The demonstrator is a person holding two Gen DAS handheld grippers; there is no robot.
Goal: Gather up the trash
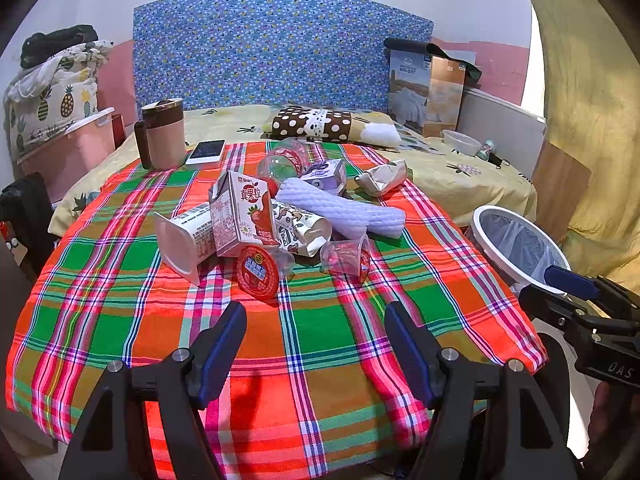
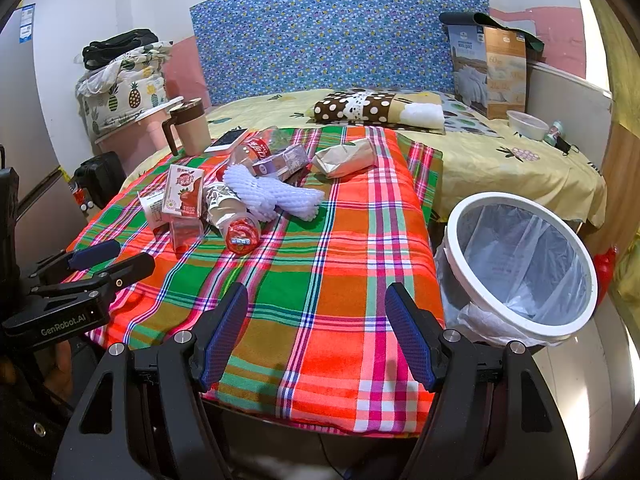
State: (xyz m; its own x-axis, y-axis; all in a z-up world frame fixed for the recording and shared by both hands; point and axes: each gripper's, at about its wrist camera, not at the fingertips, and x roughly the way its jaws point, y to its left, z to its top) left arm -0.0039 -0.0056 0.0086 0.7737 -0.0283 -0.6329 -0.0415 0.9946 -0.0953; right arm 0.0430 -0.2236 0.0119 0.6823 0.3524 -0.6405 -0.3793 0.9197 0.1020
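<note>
Both the left gripper [image 1: 315, 338] and right gripper [image 2: 316, 326] hovered level over the plaid cloth [image 2: 340, 264], jaws apart and empty; the trash pile [image 1: 272, 216] lay ahead, bin [image 2: 520, 264] rightward

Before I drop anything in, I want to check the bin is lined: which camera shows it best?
The right wrist view: the bin shows whole, white rim tilted toward the camera, clear liner visible inside. The left wrist view catches only its upper part at the right edge, partly behind the right gripper.
</note>
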